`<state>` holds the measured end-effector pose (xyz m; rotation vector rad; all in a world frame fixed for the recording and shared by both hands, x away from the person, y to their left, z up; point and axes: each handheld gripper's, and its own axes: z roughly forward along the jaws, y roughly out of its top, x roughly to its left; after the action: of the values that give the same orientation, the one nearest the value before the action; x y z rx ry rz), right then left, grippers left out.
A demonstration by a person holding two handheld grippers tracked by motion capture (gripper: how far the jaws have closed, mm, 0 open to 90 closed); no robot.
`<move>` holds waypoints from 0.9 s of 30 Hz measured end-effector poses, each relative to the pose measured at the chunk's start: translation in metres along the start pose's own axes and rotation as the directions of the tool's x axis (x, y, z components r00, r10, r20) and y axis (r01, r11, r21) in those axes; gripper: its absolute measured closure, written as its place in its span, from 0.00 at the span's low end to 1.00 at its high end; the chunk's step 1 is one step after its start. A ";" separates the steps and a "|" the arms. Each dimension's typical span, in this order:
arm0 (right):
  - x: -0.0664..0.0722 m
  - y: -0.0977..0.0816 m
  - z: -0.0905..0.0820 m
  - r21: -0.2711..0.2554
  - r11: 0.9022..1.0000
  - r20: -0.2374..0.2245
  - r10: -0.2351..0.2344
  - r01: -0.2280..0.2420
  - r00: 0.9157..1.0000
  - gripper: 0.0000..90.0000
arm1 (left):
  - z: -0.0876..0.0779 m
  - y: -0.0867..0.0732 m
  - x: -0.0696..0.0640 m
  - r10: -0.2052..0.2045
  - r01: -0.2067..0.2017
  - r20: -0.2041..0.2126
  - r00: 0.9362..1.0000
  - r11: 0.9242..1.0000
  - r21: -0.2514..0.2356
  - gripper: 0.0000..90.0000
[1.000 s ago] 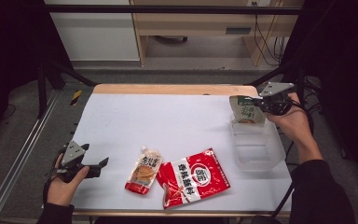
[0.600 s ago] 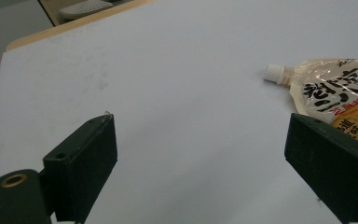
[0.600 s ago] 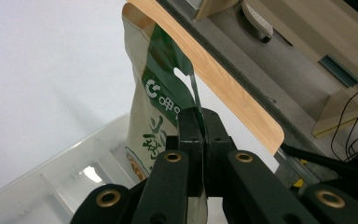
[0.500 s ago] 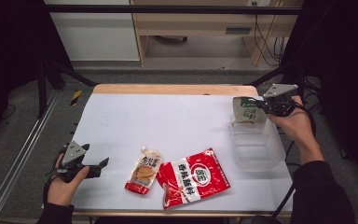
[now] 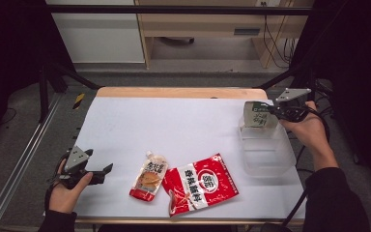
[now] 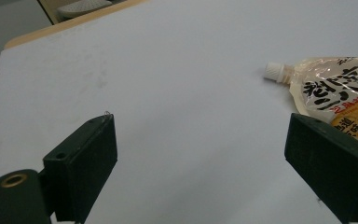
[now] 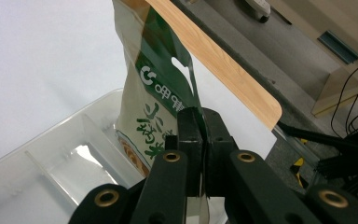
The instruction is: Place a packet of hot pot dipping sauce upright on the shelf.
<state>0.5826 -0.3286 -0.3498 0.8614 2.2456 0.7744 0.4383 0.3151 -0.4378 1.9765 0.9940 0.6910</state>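
My right gripper [image 5: 271, 110] is shut on the edge of a beige and green snack bag [image 5: 259, 116], which hangs upright over the far end of a clear plastic container [image 5: 266, 151]. In the right gripper view the jaws [image 7: 203, 128] pinch the bag [image 7: 154, 88] above the container [image 7: 51, 172]. My left gripper [image 5: 103, 174] stands open at the table's front left, with nothing between its jaws [image 6: 200, 140]. A spouted pouch [image 5: 149, 176] and a red snack bag [image 5: 201, 184] lie flat near the front edge. The pouch [image 6: 335, 91] lies just beyond the left gripper's right jaw.
The white table top [image 5: 174, 125] has a wooden far edge [image 5: 183, 92]. Black frame bars stand at both back corners, and a metal rail [image 5: 19, 164] runs along the left side. Cables trail by the right hand.
The right gripper with the bag has shifted slightly to the right and down over the container. The left gripper has stayed in place.
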 end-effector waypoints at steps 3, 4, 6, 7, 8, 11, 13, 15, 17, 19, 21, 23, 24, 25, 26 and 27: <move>0.000 0.000 0.001 0.005 1.000 -0.008 0.011 -0.011 1.000 0.94 | 0.000 0.000 0.000 0.001 -0.001 0.000 1.000 1.000 0.001 0.10; 0.000 0.000 0.001 0.010 1.000 -0.004 0.011 -0.011 1.000 0.93 | 0.000 0.000 0.000 0.001 -0.001 0.001 1.000 1.000 0.002 0.10; 0.000 0.000 0.000 0.016 1.000 -0.005 0.021 -0.021 1.000 0.89 | 0.000 0.000 0.000 0.002 -0.002 0.002 1.000 1.000 0.003 0.10; 0.000 0.000 0.001 0.023 0.999 -0.005 0.026 -0.026 1.000 0.85 | 0.001 0.000 0.000 0.001 -0.001 0.003 1.000 1.000 0.003 0.10; 0.000 -0.001 0.001 0.030 0.999 -0.006 0.038 -0.037 0.999 0.78 | 0.001 0.000 -0.001 0.001 -0.001 0.005 1.000 1.000 0.004 0.10; 0.000 -0.001 0.002 0.054 0.997 0.012 0.061 -0.061 0.998 0.65 | 0.001 0.000 -0.001 0.002 -0.002 0.006 1.000 1.000 0.003 0.10; 0.000 -0.001 0.002 0.055 0.995 0.036 0.083 -0.085 0.996 0.55 | 0.001 0.000 -0.001 0.002 -0.002 0.006 1.000 1.000 0.005 0.10; -0.001 -0.001 0.001 0.055 0.993 0.043 0.099 -0.101 0.994 0.50 | 0.001 0.000 -0.001 0.002 -0.002 0.006 1.000 1.000 0.005 0.10; 0.000 -0.001 0.000 0.053 0.993 0.048 0.106 -0.109 0.993 0.45 | 0.001 0.000 -0.001 0.003 -0.003 0.007 1.000 1.000 0.005 0.10; 0.001 -0.001 0.000 0.053 0.993 0.045 0.106 -0.109 0.993 0.42 | 0.001 0.000 -0.001 0.003 -0.003 0.006 1.000 1.000 0.005 0.10; 0.003 -0.002 -0.001 0.046 0.993 0.047 0.110 -0.112 0.993 0.40 | 0.001 0.000 -0.001 0.003 -0.003 0.006 1.000 1.000 0.005 0.10; 0.006 -0.003 -0.001 0.045 0.993 0.044 0.106 -0.108 0.993 0.38 | 0.001 0.000 -0.001 0.003 -0.003 0.006 1.000 1.000 0.003 0.10; 0.007 -0.004 -0.001 0.043 0.993 0.041 0.109 -0.111 0.993 0.37 | 0.001 0.000 -0.001 0.004 -0.004 0.005 1.000 1.000 0.004 0.10; 0.008 -0.004 -0.001 0.043 0.993 0.039 0.109 -0.111 0.993 0.37 | 0.000 0.000 -0.001 0.004 -0.004 0.005 1.000 1.000 0.004 0.10; 0.010 -0.005 -0.001 0.041 0.993 0.036 0.108 -0.109 0.994 0.36 | 0.000 0.000 0.000 0.004 -0.004 0.005 1.000 1.000 0.004 0.10; 0.011 -0.006 -0.001 0.045 0.993 0.034 0.109 -0.111 0.993 0.34 | 0.000 0.000 0.000 0.004 -0.004 0.005 1.000 1.000 0.003 0.10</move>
<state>0.5730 -0.3249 -0.3565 1.0200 2.2114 0.7557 0.4382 0.3147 -0.4379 1.9823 0.9887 0.6875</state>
